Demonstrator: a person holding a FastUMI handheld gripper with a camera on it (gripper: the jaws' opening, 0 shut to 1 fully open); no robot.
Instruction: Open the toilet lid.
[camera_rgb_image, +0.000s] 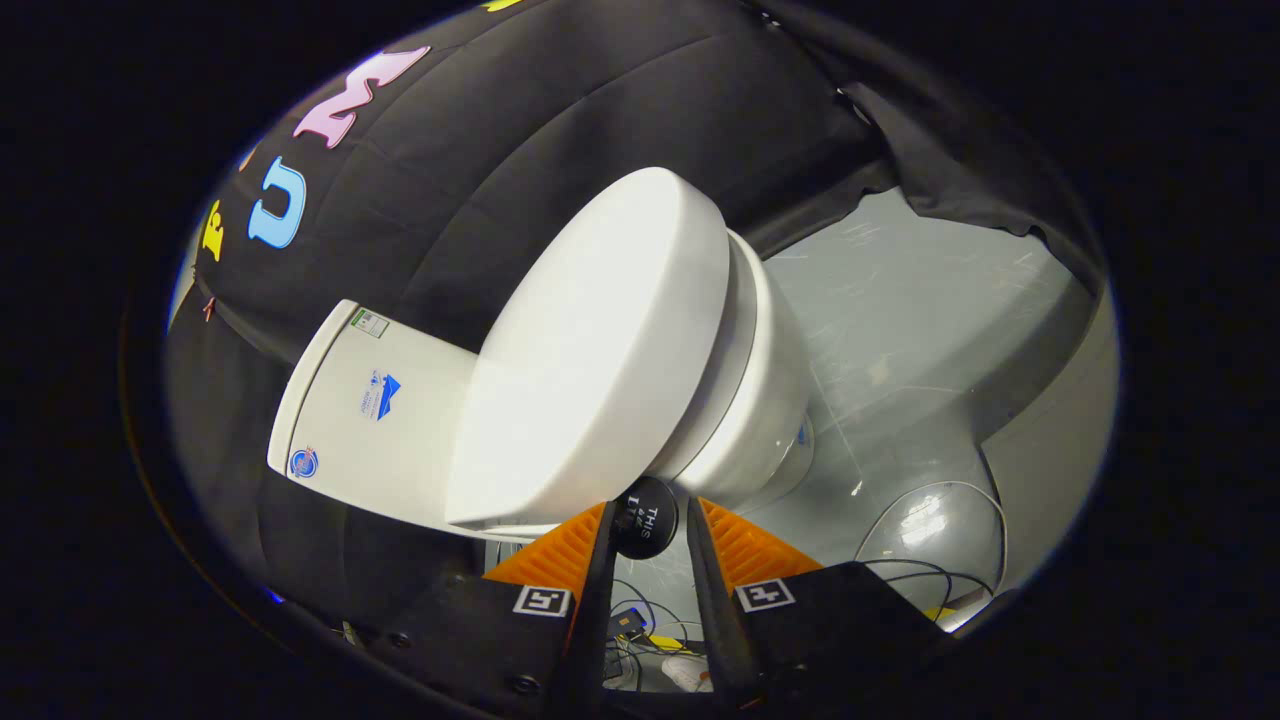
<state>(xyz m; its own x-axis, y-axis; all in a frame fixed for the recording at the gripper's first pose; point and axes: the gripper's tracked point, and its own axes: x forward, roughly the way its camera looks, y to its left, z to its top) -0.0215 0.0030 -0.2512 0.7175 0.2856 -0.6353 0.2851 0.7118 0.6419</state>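
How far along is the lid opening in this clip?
Done: nothing yet; the lid lies closed on the seat and bowl. In hand: the gripper sits just short of the lid's edge, fingers close together around a small dark round thing. Left: the whole lift.

**The look of the hand-held gripper**

The gripper has two long fingers with ribbed pads. Each finger sits on a dark block with a small square black-and-white marker and round screws. The fingers stand a little apart.
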